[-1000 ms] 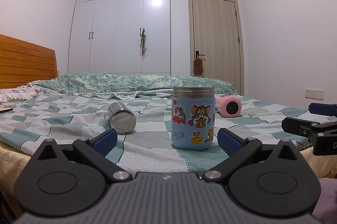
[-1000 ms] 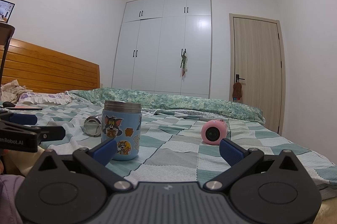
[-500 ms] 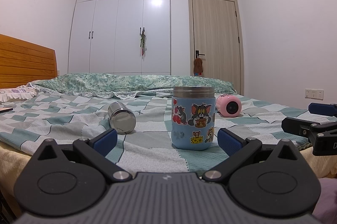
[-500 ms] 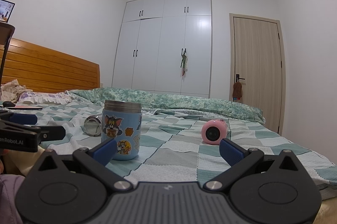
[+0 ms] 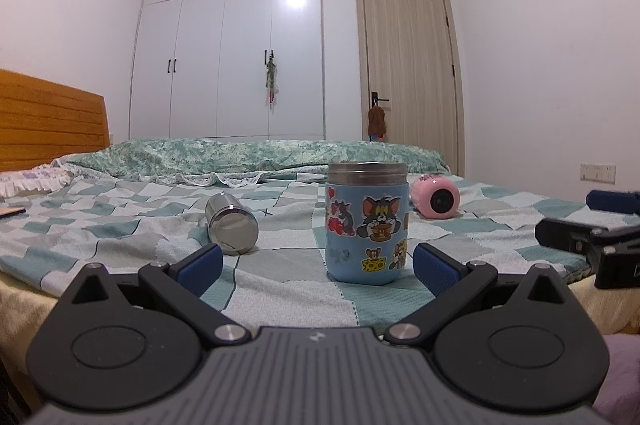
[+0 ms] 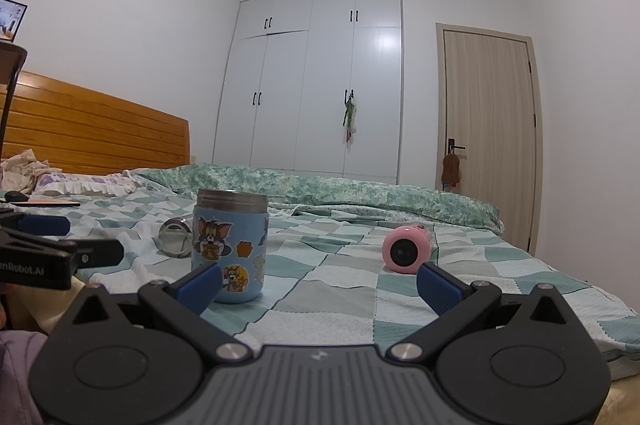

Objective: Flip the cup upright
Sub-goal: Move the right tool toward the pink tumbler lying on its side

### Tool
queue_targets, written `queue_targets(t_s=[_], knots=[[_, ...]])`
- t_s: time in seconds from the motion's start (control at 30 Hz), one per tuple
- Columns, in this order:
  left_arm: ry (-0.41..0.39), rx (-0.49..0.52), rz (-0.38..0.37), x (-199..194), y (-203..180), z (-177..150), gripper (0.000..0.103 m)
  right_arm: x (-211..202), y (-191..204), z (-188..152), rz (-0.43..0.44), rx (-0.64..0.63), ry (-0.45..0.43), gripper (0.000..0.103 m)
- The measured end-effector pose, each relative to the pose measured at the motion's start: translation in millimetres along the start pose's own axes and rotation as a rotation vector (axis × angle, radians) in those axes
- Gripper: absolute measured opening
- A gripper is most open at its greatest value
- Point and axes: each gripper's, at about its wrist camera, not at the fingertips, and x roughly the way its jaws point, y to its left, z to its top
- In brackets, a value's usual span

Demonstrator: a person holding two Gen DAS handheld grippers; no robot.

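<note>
A blue cartoon-sticker cup (image 5: 367,223) with a steel rim stands upright on the checked bedspread (image 5: 120,225); it also shows in the right wrist view (image 6: 229,245). A steel cup (image 5: 232,224) lies on its side to its left, also seen in the right wrist view (image 6: 175,237). A pink cup (image 5: 436,195) lies on its side further right, also in the right wrist view (image 6: 406,249). My left gripper (image 5: 316,265) is open and empty just short of the blue cup. My right gripper (image 6: 318,283) is open and empty, between the blue and pink cups.
A wooden headboard (image 6: 92,133) stands at the left. A folded green quilt (image 5: 256,153) lies along the far side of the bed. A white wardrobe (image 5: 228,57) and a door (image 5: 408,77) are behind. A phone (image 6: 44,204) lies near the pillows.
</note>
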Motion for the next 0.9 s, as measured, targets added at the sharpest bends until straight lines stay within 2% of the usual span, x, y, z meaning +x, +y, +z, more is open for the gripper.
queue_targets(t_s=[0.27, 0.47, 0.7, 0.9], knots=[[0.019, 0.015, -0.091, 5.0, -24.2, 26.6, 0.103, -0.6, -25.9, 12.6, -0.018, 0.012, 0.039, 0.103], [0.048, 0.036, -0.169, 22.0, -66.8, 54.1, 0.103, -9.1, -72.1, 38.9, -0.067, 0.001, 0.098, 0.103], [0.095, 0.035, -0.241, 59.8, -123.7, 79.9, 0.103, -15.7, -134.5, 48.1, -0.125, -0.006, 0.184, 0.103], [0.12, 0.035, -0.25, 99.0, -157.8, 95.9, 0.103, 3.3, -177.6, 50.1, -0.165, 0.001, 0.273, 0.103]])
